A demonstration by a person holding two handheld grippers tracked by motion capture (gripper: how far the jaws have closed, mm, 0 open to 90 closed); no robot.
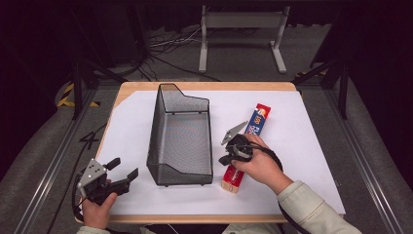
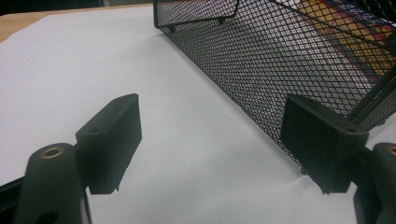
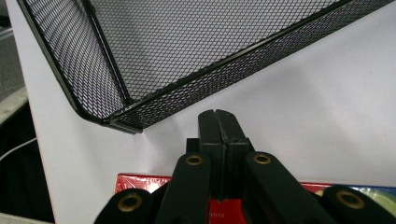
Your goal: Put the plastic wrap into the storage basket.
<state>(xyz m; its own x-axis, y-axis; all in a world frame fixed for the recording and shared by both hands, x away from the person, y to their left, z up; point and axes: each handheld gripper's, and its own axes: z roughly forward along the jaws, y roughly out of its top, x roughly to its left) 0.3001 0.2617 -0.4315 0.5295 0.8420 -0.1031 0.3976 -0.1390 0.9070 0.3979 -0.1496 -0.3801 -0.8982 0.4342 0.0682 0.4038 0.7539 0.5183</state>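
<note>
**Right jaws shut over the box, left jaws wide open**

Seen from above: a white sheet [image 1: 302, 131] on a wood table [image 1: 204, 86]. In the middle, a black mesh basket [image 1: 181, 136], with nothing inside.

Just right of the basket, at 3 o'clock from it, a long box [image 1: 256, 121]. Red and blue on top, plain brown at the near end. Lying flat on the sheet, tilted, far end pointing to about 1 o'clock. Near the basket but not touching it.

Right gripper [image 1: 225, 160] over the near part of the box, held in the right hand [image 1: 260, 163]. Pointing toward the basket, at about 9 o'clock from the hand. In the right gripper view, right gripper [image 3: 218, 122] jaws pressed tight together, nothing between them. Red box [image 3: 140, 181] under the jaws, basket [image 3: 196, 56] corner just past the tips. Cannot tell if the jaws touch the box.

Left gripper [image 1: 119, 170] at the near left corner of the sheet, at about 8 o'clock from the basket, held in the left hand [image 1: 97, 207]. In the left gripper view, left gripper [image 2: 210, 140] jaws spread wide, holding nothing, only white sheet [image 2: 84, 70] between them. Basket [image 2: 289, 60] wall close by the right jaw. Box [image 2: 345, 32] colors seen through the mesh.
</note>
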